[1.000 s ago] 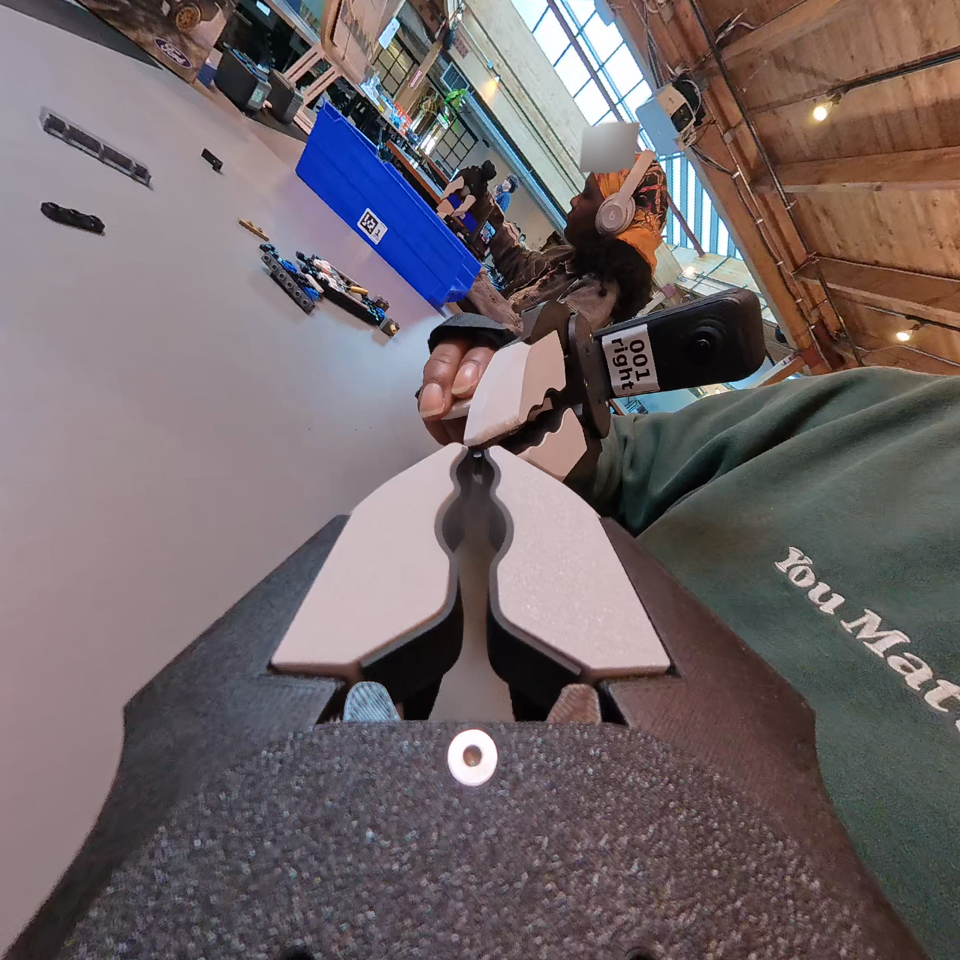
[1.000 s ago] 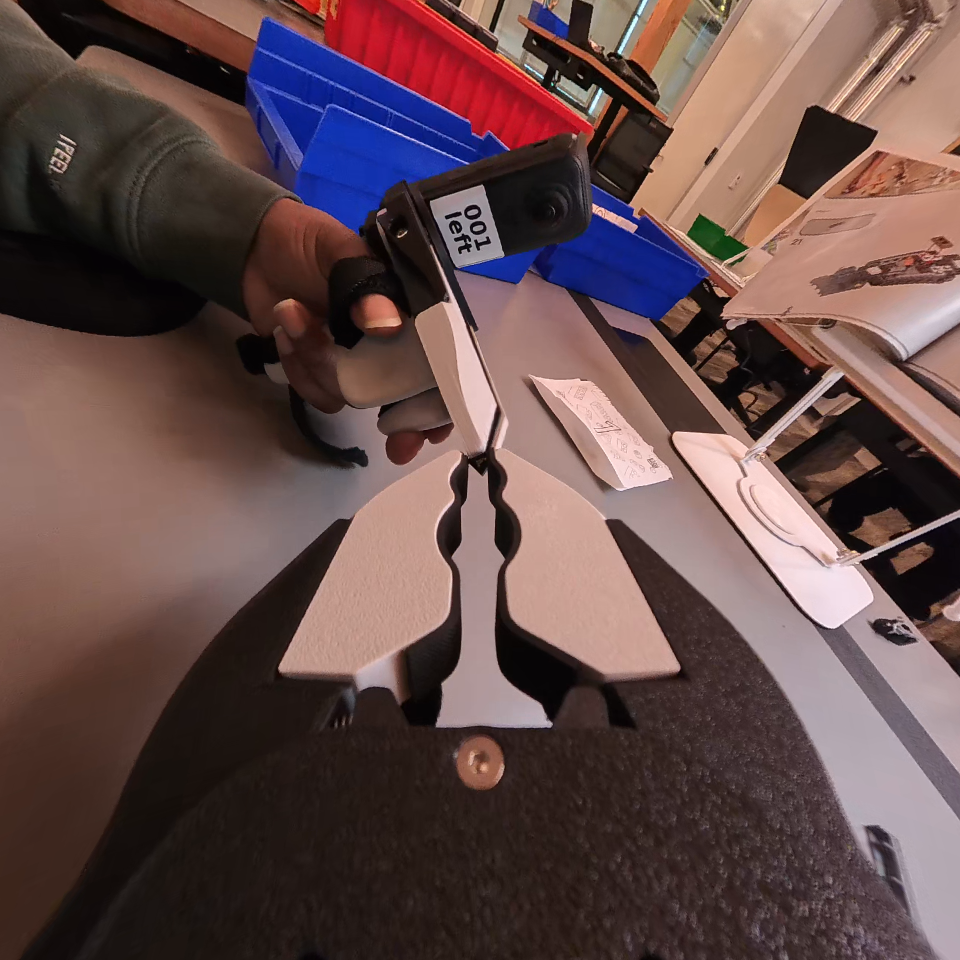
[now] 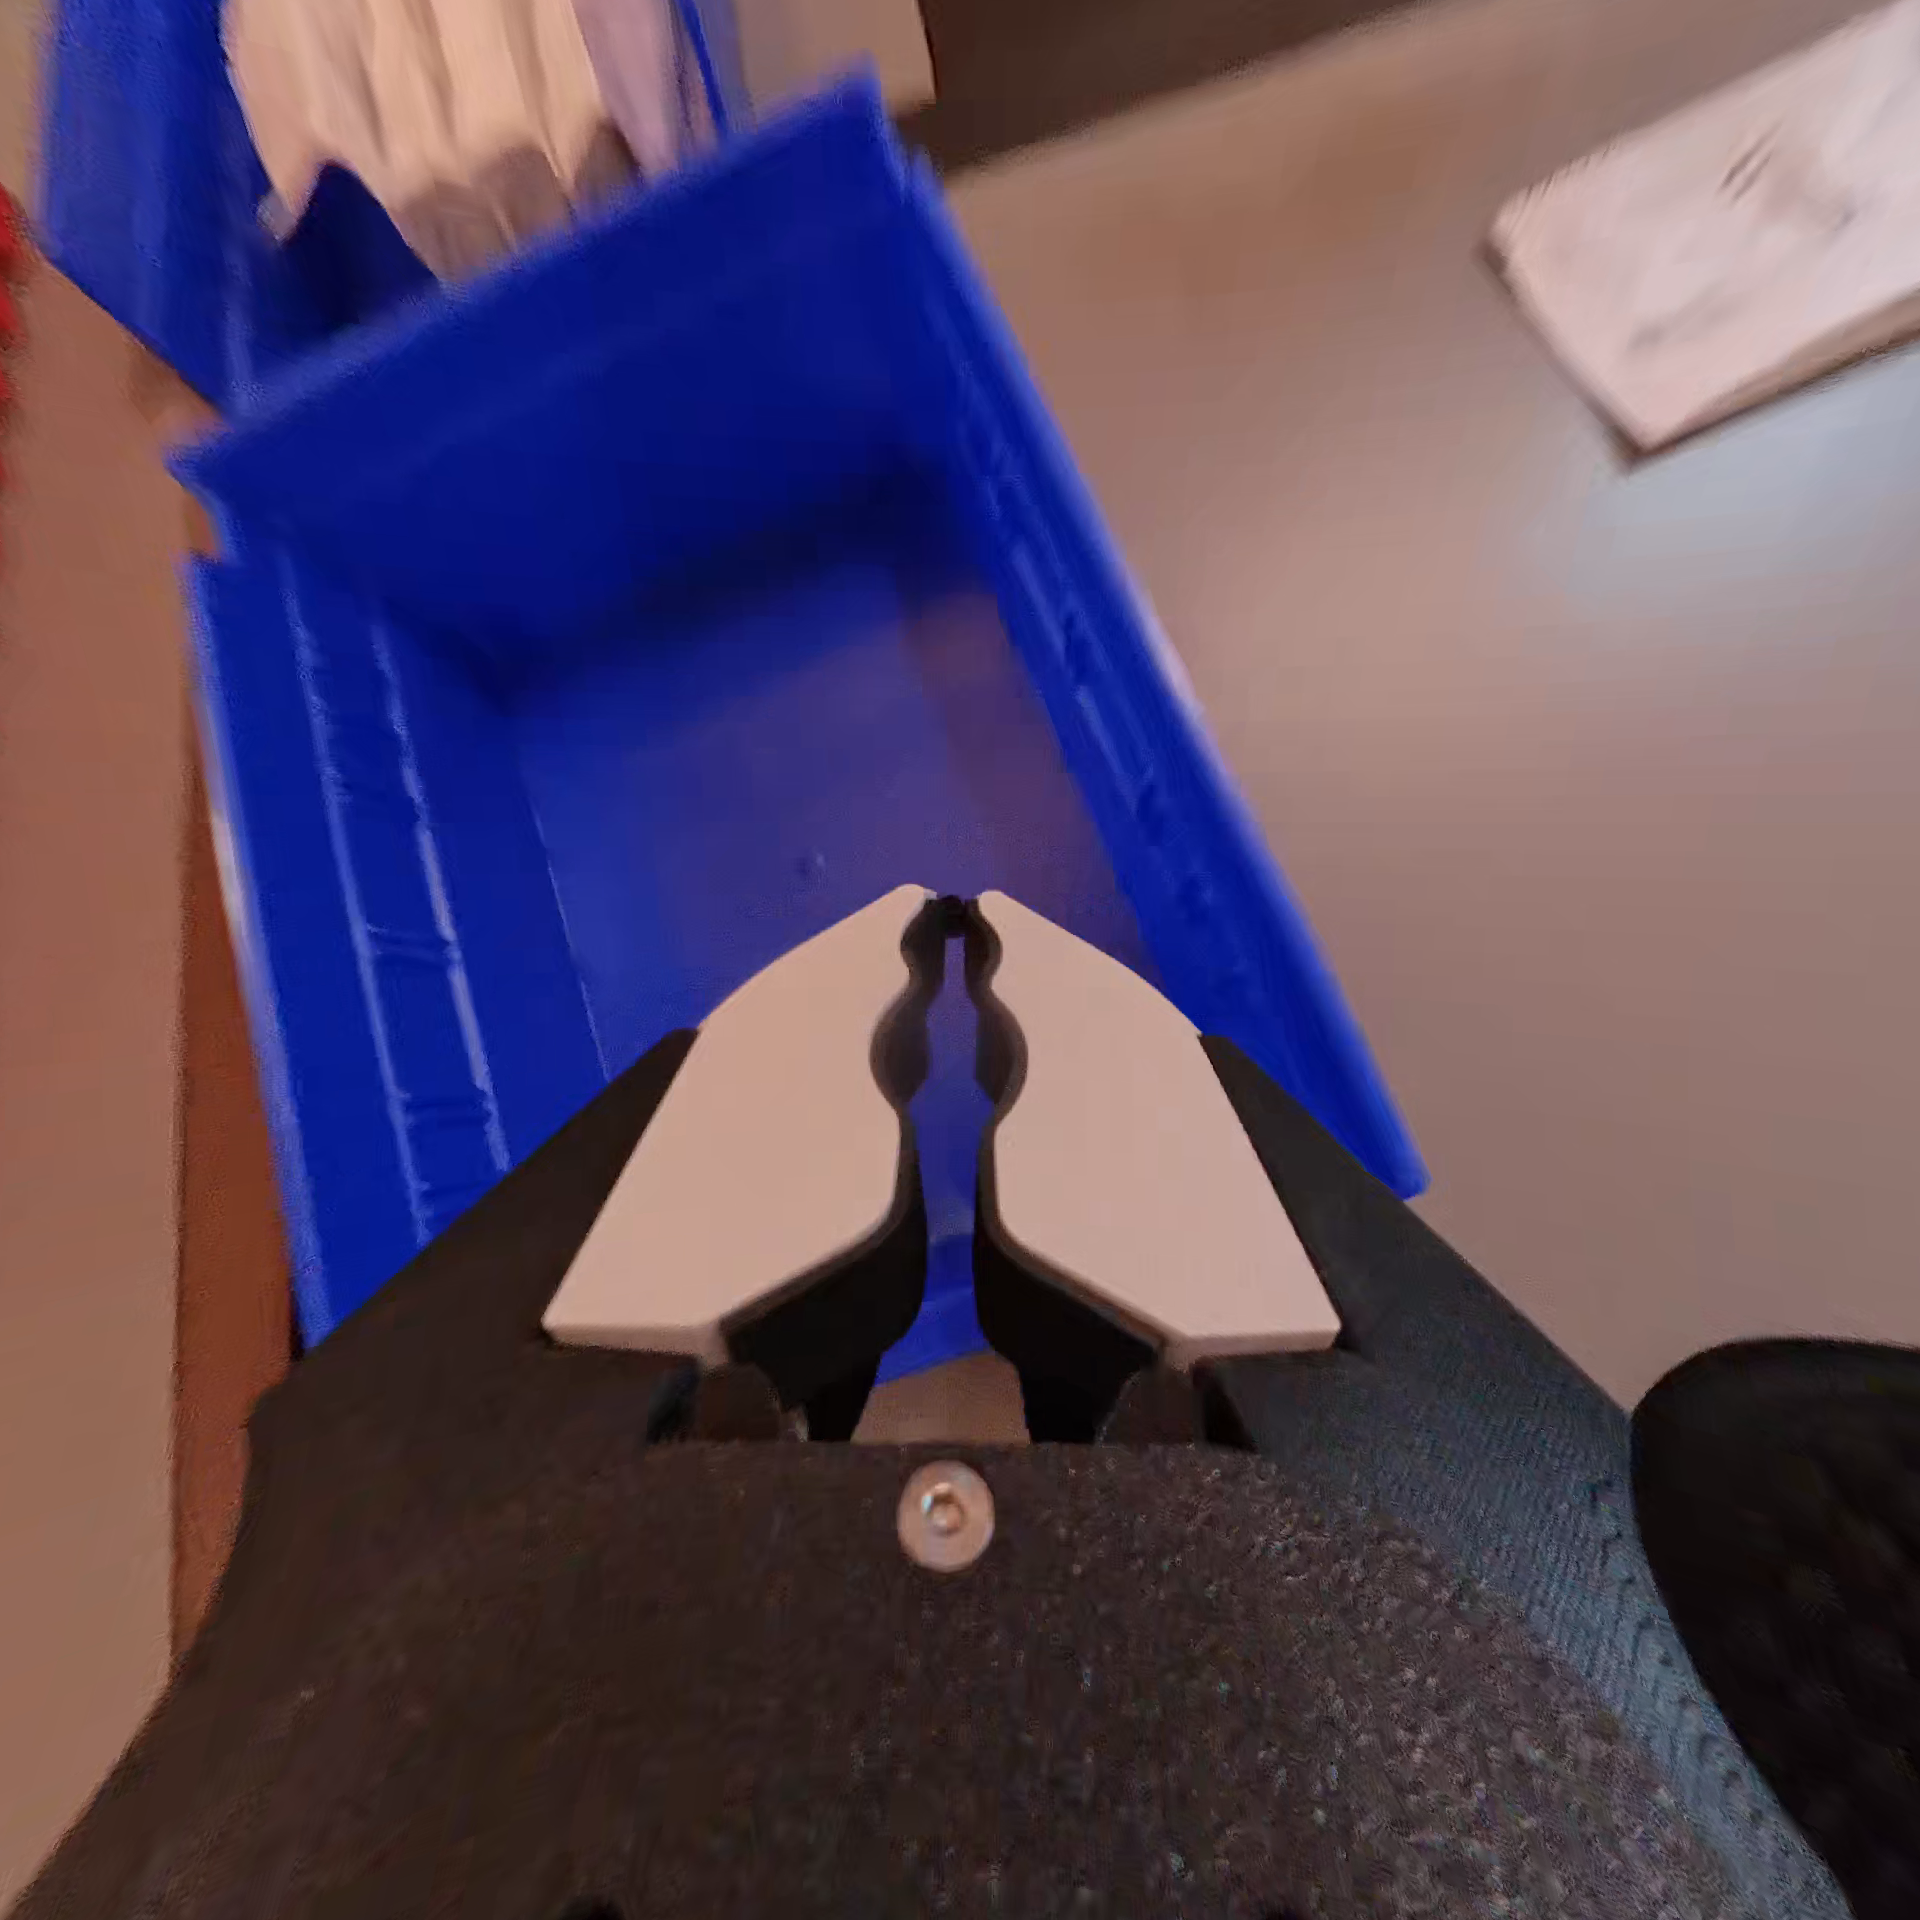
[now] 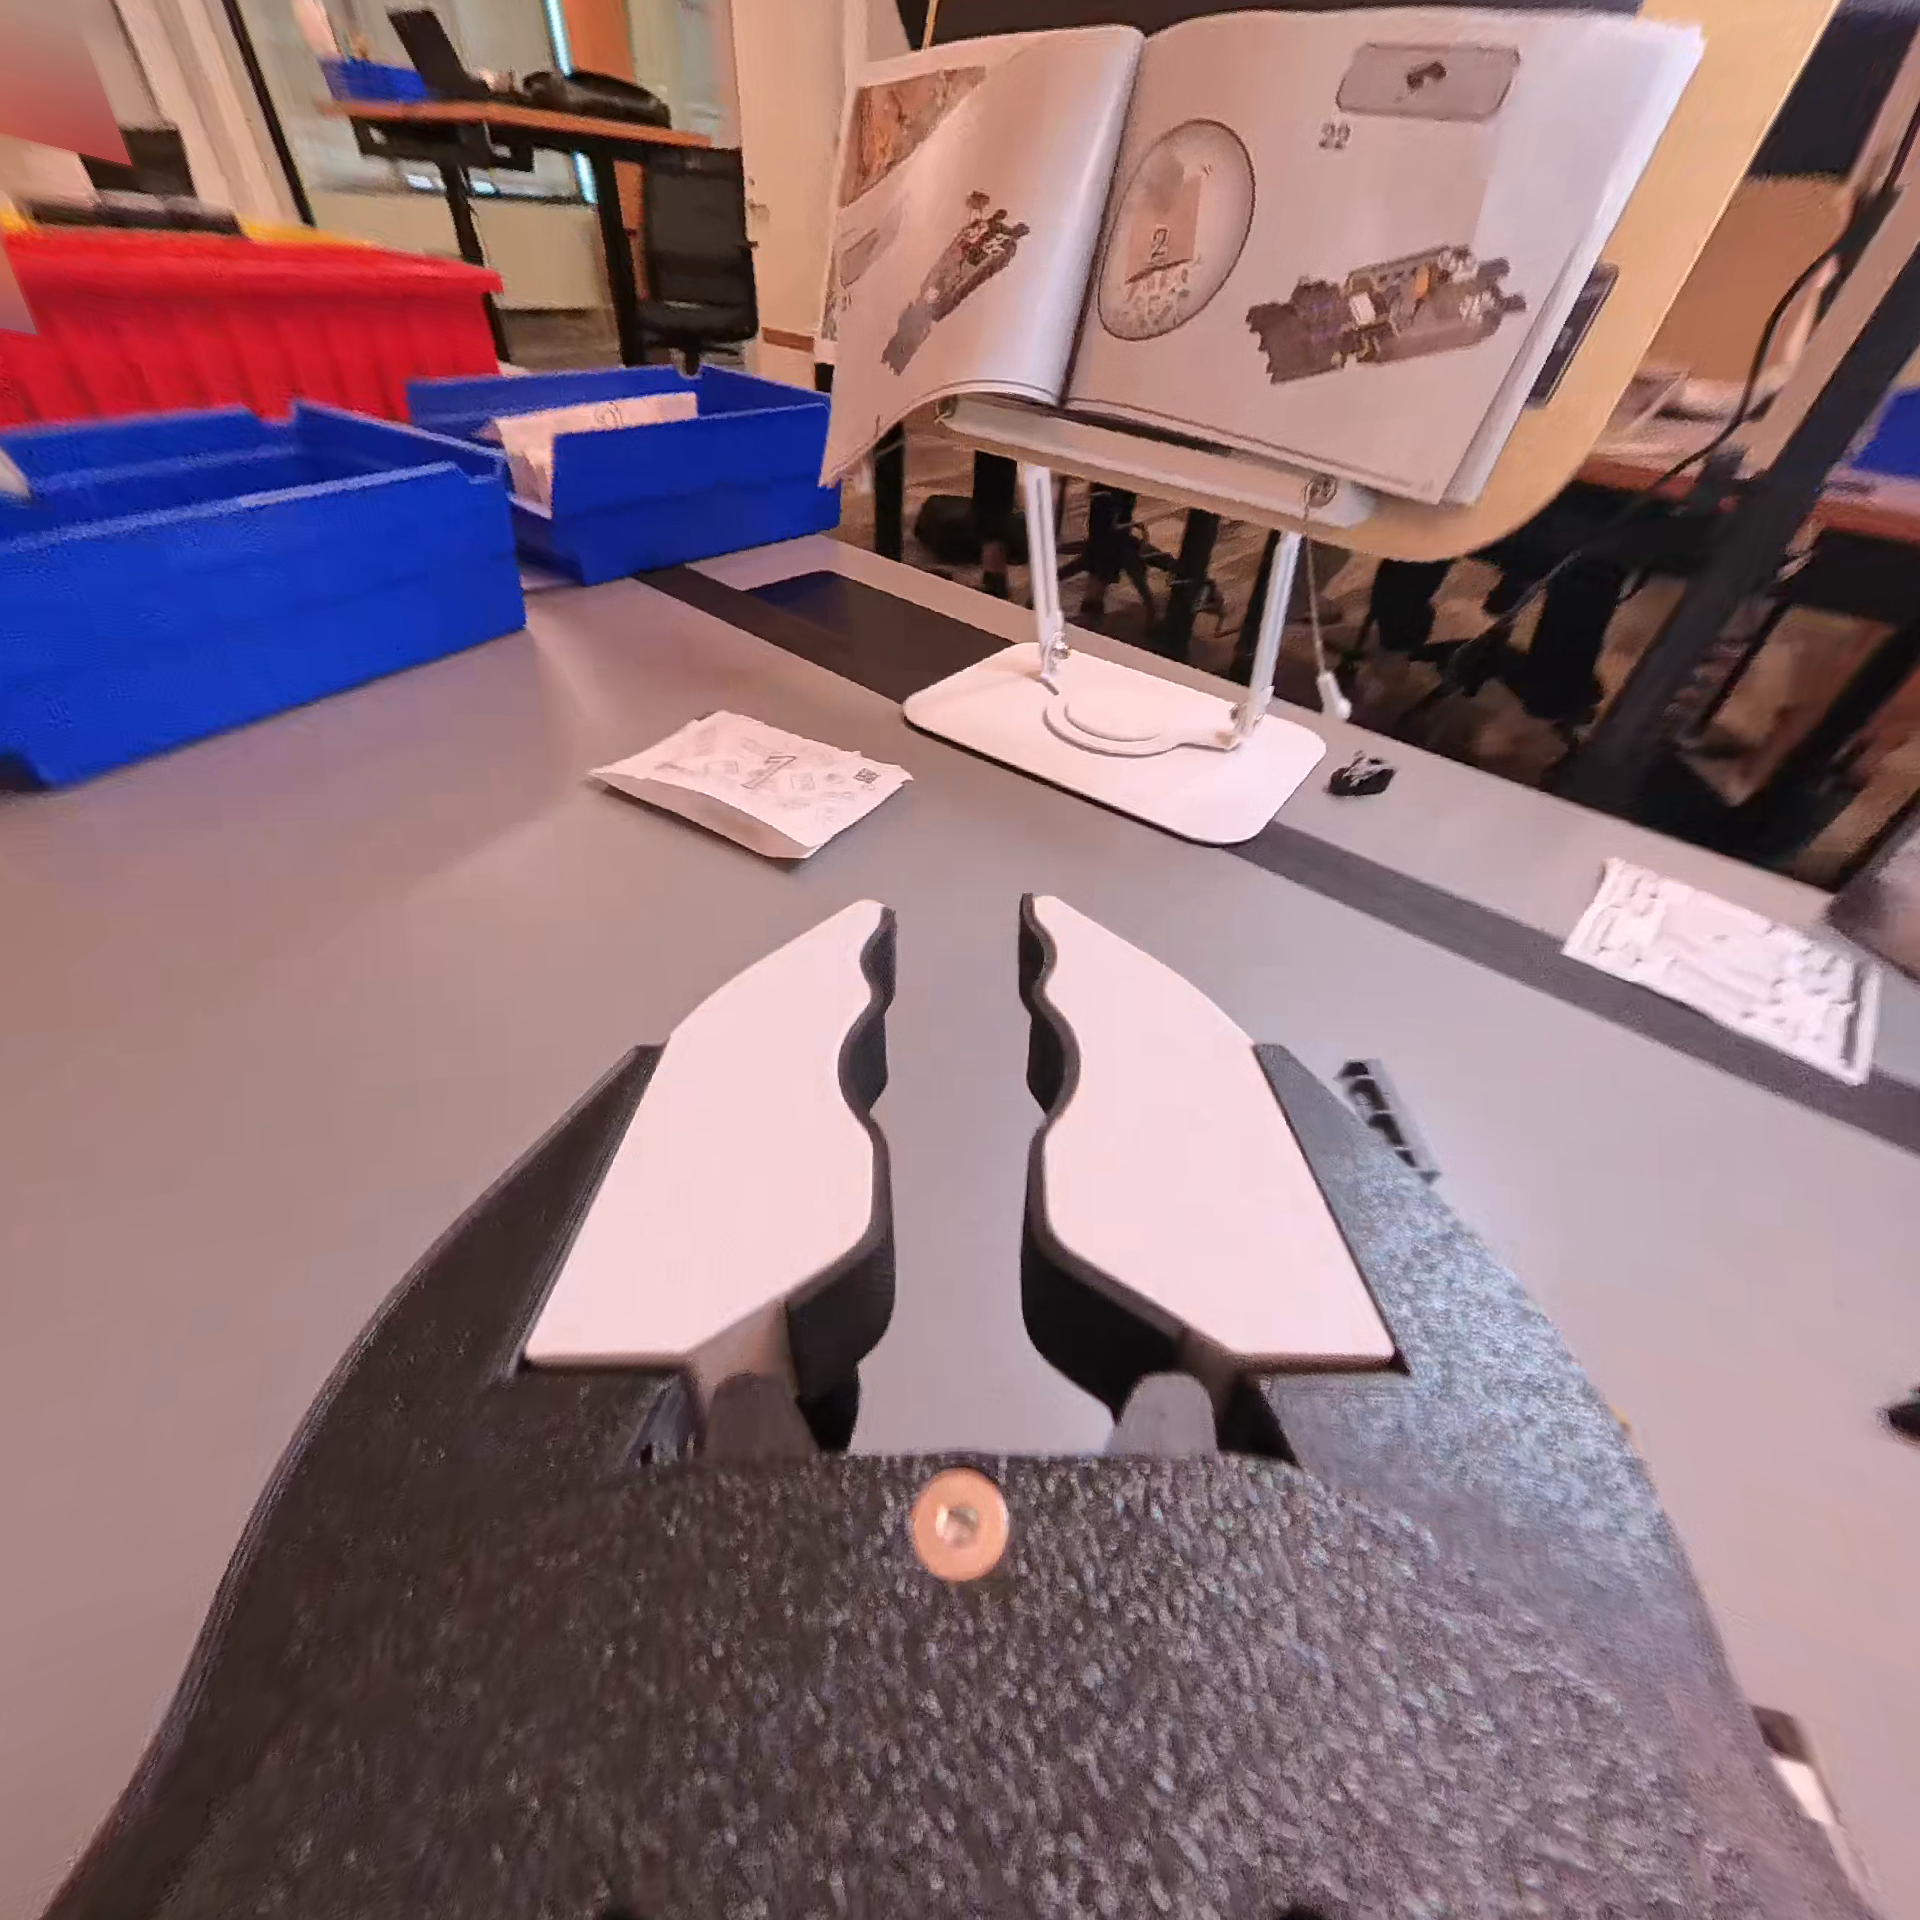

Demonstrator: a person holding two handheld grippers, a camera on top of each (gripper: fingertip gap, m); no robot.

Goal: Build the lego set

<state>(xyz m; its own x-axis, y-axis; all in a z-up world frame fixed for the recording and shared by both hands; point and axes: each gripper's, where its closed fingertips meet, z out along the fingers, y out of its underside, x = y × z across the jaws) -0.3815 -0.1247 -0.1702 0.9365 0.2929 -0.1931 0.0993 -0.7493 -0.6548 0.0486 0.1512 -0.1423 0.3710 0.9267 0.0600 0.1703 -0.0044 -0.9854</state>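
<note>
**Left gripper over blue bin; right gripper above counter**

Left gripper (image 3: 951, 902), jaws closed on a tiny dark piece at the tips, points into the blue bin (image 3: 1101, 665), whose long axis runs ahead. Right gripper (image 4: 956, 906), jaws parted and empty, faces a paper packet (image 4: 753, 781) lying ahead on the counter (image 4: 312, 935).

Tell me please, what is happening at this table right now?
A person holds two grippers over a grey table. The left gripper, shut with a tiny dark piece at its tips, points into an empty blue bin. The right gripper is open and empty, facing a paper bag and an open booklet on a white stand.
</note>
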